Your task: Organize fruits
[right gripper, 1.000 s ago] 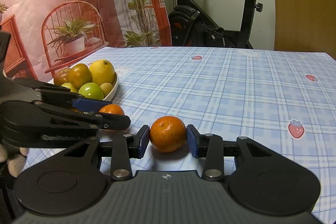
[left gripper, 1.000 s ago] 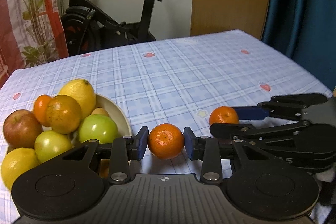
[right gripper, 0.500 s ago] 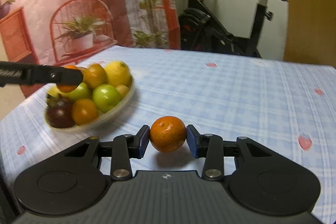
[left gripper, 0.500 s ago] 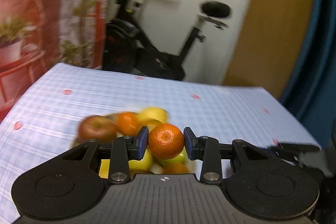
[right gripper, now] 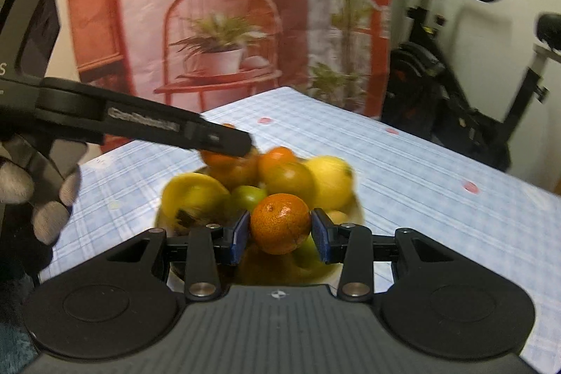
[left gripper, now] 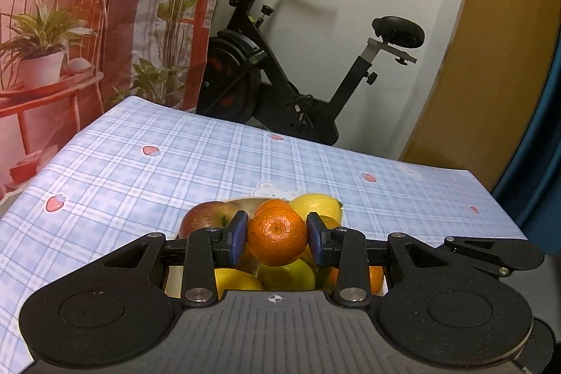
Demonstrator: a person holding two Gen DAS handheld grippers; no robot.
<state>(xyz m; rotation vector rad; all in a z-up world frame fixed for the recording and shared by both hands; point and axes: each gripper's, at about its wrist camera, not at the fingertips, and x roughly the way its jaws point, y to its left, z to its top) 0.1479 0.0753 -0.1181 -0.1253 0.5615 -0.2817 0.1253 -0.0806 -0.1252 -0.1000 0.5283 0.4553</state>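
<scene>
My left gripper [left gripper: 277, 236] is shut on a mandarin [left gripper: 277, 239], held above a bowl [left gripper: 242, 200] heaped with fruit: a red apple [left gripper: 207, 219], a lemon [left gripper: 315, 206], an orange, green apples. My right gripper [right gripper: 280, 230] is shut on a second mandarin [right gripper: 280, 222], hovering over the near side of the same bowl [right gripper: 357, 214]. In the right wrist view the left gripper [right gripper: 224, 142] reaches in from the left over the pile with its mandarin [right gripper: 217, 158] partly hidden by a finger. A gloved hand [right gripper: 38, 195] holds it. The right gripper's finger [left gripper: 491, 251] shows at right in the left wrist view.
The bowl stands on a table with a blue checked, strawberry-print cloth [left gripper: 140, 170]. An exercise bike [left gripper: 280, 86] stands behind the table's far edge. A printed backdrop [right gripper: 210, 23] hangs at left, a blue curtain [left gripper: 540, 128] at right.
Both grippers lifted their mandarins off the cloth and swung left, up over the fruit bowl. The right gripper closed in on the bowl most in the last half second.
</scene>
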